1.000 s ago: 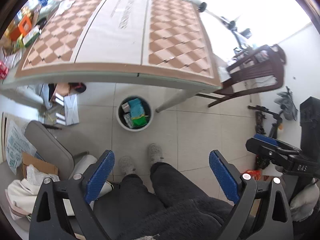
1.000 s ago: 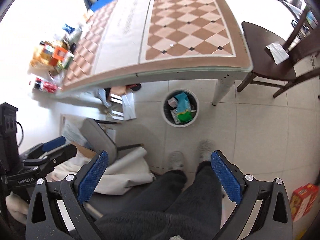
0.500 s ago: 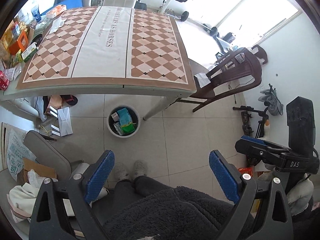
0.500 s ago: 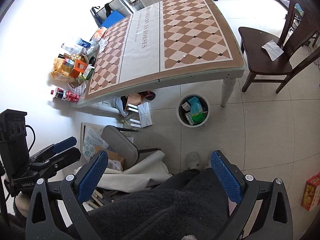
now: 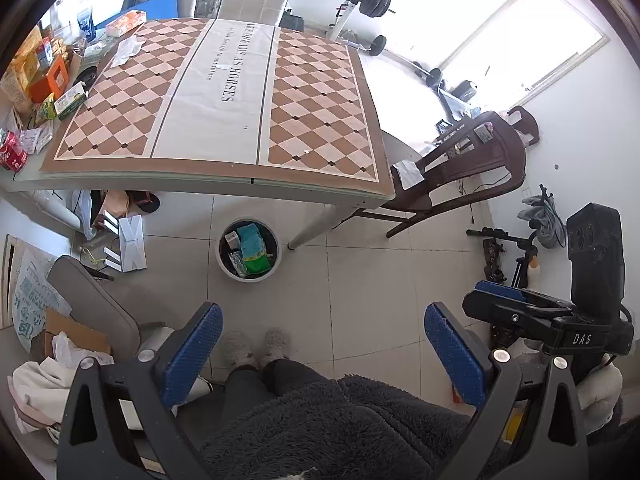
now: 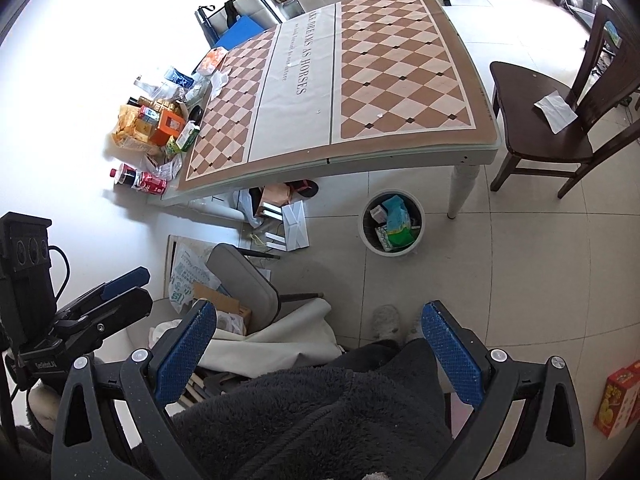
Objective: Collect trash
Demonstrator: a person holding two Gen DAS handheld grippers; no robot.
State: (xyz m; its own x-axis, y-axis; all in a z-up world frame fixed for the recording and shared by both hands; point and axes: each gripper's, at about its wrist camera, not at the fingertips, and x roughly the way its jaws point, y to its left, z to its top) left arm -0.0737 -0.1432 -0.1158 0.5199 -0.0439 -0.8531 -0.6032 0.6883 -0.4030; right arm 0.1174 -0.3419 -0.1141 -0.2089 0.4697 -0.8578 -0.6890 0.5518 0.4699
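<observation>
A white round trash bin (image 5: 222,256) stands on the tiled floor by the table leg, holding several wrappers and packets; it also shows in the right wrist view (image 6: 367,236). My left gripper (image 5: 322,330) is open and empty, held high above the floor and well back from the bin. My right gripper (image 6: 318,326) is open and empty too, at a similar height. A crumpled white paper (image 5: 126,50) lies on the checkered table (image 5: 320,80) near its far left corner. The right gripper shows in the left wrist view (image 5: 520,308) at the right edge.
Boxes, packets and red cans (image 6: 140,180) crowd the table's left end. A dark wooden chair (image 6: 540,132) with a paper on its seat stands right of the table. A grey chair (image 6: 244,284), cardboard and cloth lie on the floor at left. My legs are below.
Both grippers have risen and pulled back from the bin and table, so more of the room shows. Both stay open and empty.
</observation>
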